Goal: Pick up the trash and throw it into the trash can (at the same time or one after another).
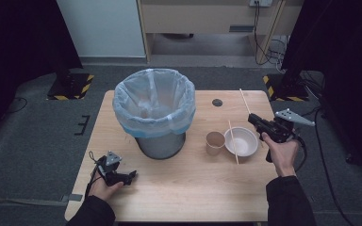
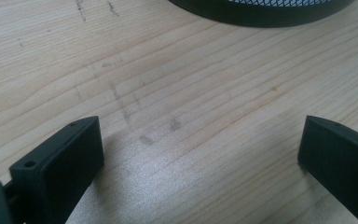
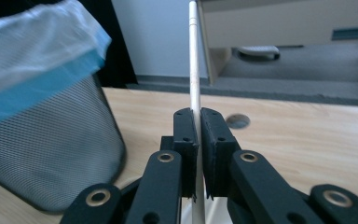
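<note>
At the right of the counter (image 1: pixel 179 188), the right gripper (image 3: pixel 197 140) is clamped on a chopstick (image 3: pixel 195 60) lifted beside the bowl (image 1: pixel 241 141) (left gripper (image 2: pixel 200 154) open, idle), probably bound next leftward to the lined bin (image 1: pixel 153 110).

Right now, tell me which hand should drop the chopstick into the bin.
Right. Its tool is already shut on the chopstick, beside the bin. The left tool rests open on the table.
</note>
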`<state>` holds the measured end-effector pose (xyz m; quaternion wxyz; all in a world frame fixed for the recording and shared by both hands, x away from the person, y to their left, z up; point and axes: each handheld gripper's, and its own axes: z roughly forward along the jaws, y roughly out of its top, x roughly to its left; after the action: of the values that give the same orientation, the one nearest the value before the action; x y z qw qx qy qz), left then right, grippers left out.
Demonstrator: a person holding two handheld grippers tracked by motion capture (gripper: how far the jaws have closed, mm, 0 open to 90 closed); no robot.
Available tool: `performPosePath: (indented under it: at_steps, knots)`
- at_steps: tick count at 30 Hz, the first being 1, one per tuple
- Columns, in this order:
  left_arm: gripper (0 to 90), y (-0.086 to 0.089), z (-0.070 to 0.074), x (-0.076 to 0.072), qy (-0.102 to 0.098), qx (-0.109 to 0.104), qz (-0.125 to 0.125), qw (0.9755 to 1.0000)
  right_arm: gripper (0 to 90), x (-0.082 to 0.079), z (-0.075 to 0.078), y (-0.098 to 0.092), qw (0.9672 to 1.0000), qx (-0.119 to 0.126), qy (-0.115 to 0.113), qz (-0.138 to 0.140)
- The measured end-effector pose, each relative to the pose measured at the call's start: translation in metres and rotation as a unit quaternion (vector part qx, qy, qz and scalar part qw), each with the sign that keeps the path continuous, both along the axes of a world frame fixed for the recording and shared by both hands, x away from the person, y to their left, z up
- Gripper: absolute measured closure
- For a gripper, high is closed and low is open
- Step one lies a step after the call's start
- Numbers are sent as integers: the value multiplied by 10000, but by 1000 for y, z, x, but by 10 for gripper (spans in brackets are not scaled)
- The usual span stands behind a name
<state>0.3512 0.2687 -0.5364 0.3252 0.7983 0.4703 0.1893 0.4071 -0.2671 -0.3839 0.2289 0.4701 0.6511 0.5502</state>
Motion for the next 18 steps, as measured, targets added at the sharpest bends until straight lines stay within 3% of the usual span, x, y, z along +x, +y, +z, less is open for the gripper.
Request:
performPosePath:
  at_steps: [18]
  knots:
    - [0,0,0,0,0,-1,0,10000,857,-13,41,25,9952,336,-746,532]
